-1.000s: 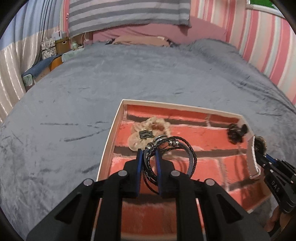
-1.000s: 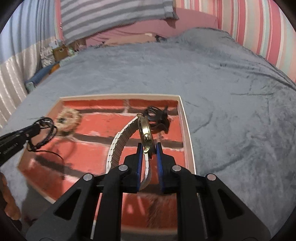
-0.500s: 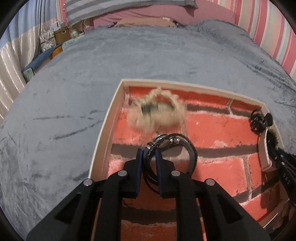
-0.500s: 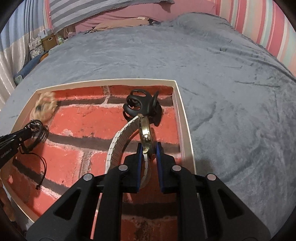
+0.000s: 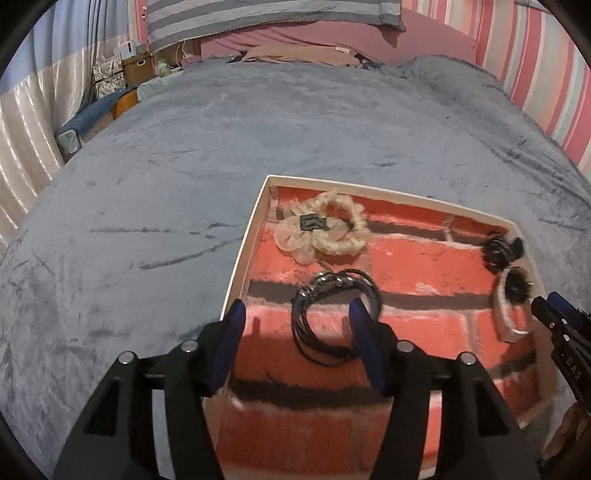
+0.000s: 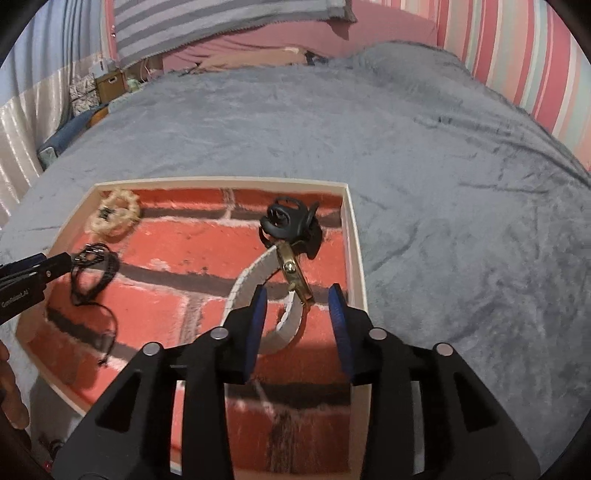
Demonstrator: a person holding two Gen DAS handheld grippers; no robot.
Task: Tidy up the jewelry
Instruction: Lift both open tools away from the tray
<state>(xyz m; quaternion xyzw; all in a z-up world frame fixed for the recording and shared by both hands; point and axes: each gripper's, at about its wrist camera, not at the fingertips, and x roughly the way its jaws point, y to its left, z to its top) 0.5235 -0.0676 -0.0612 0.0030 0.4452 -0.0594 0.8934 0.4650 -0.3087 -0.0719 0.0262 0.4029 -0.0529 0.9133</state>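
A shallow tray with a white rim (image 5: 242,254) (image 6: 355,254) and a red brick-pattern floor lies on the grey bed. My left gripper (image 5: 295,336) is open, with a black braided bracelet (image 5: 332,314) (image 6: 92,273) lying on the tray between its fingers. My right gripper (image 6: 297,317) is open over a watch with a white strap and gold case (image 6: 273,291) (image 5: 511,306), which lies on the tray. A cream scrunchie (image 5: 321,229) (image 6: 114,214) lies in the far left corner. A black hair claw (image 6: 290,225) (image 5: 500,251) lies at the far right.
The grey plush blanket (image 5: 258,129) spreads all round the tray. Striped pillows (image 5: 258,18) and a pink sheet lie at the head of the bed. Boxes and clutter (image 5: 110,70) stand beyond the bed's left edge. A pink striped wall (image 6: 517,55) runs along the right.
Both grippers have opened and let go: the bracelet and the watch now lie on the tray floor. Both grippers have drawn back a little.
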